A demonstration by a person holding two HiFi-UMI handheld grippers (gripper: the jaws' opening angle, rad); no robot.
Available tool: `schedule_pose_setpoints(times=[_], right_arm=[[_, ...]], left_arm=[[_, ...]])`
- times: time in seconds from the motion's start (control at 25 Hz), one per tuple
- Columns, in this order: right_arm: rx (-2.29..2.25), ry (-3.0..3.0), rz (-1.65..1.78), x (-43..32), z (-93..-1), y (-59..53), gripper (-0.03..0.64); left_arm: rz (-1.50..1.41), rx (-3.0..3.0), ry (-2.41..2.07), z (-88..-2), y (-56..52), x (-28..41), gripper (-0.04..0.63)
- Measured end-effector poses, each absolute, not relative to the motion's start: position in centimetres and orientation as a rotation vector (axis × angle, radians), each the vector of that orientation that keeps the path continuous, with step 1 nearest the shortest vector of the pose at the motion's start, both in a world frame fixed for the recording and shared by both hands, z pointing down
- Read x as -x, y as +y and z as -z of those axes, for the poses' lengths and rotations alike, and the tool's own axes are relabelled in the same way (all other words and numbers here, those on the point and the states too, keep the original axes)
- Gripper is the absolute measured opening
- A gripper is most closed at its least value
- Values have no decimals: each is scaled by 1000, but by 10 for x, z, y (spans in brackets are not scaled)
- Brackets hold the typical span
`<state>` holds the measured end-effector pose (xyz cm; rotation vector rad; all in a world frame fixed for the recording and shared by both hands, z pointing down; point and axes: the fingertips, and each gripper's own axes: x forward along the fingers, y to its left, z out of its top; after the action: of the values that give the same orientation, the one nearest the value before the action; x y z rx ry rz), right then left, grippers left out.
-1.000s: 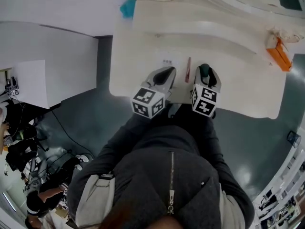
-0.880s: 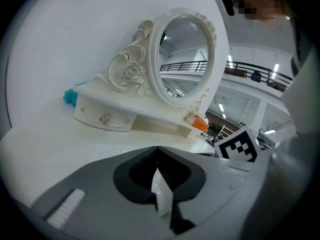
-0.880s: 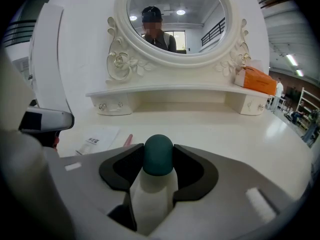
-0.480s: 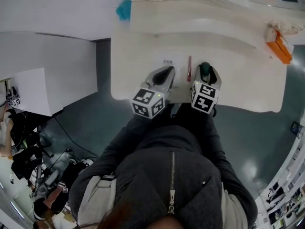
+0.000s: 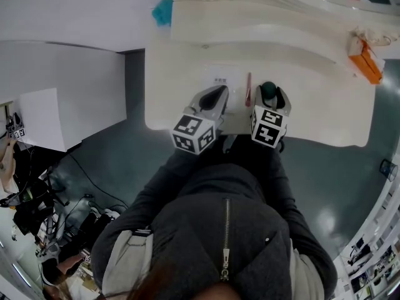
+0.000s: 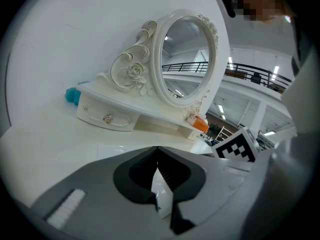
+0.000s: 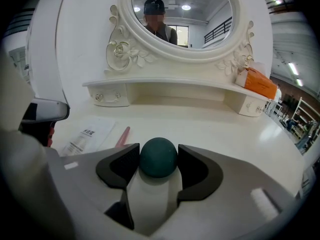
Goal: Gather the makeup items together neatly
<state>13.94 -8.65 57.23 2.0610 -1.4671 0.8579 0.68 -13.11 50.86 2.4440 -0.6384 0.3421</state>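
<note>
A dark green makeup sponge (image 7: 158, 157) sits on the white vanity top (image 5: 312, 108) between the jaws of my right gripper (image 7: 158, 160). Those jaws are opening, and the pads stand just off the sponge. In the head view the sponge (image 5: 269, 91) shows at that gripper's tip. A pink pencil (image 5: 248, 89) lies just left of it. My left gripper (image 6: 159, 159) is shut on the edge of a thin clear sachet (image 6: 163, 193). The sachet's printed end (image 7: 86, 135) lies flat on the table, beside the pencil (image 7: 122, 135).
An ornate white oval mirror (image 7: 182, 21) rises at the back over a raised shelf with small drawers (image 7: 107, 98). An orange box (image 5: 364, 69) sits at the shelf's right end, a blue object (image 5: 164, 11) at its left. The table's front edge runs under both grippers.
Both grippers stay at the same spot by the front edge. The head view has shifted slightly. No item on the table has visibly moved.
</note>
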Motion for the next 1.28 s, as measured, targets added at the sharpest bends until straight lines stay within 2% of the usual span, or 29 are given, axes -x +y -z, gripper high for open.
schedule_pose_setpoints(times=[0.48, 1.28], right_arm=[[-1986, -1513, -819, -133, -571, -86, 287], [-2054, -1604, -757, -135, -531, -74, 287]], left_arm=[[-327, -2452, -643, -506, -127, -8, 9], [-277, -2493, -639, -489, -107, -16, 9]])
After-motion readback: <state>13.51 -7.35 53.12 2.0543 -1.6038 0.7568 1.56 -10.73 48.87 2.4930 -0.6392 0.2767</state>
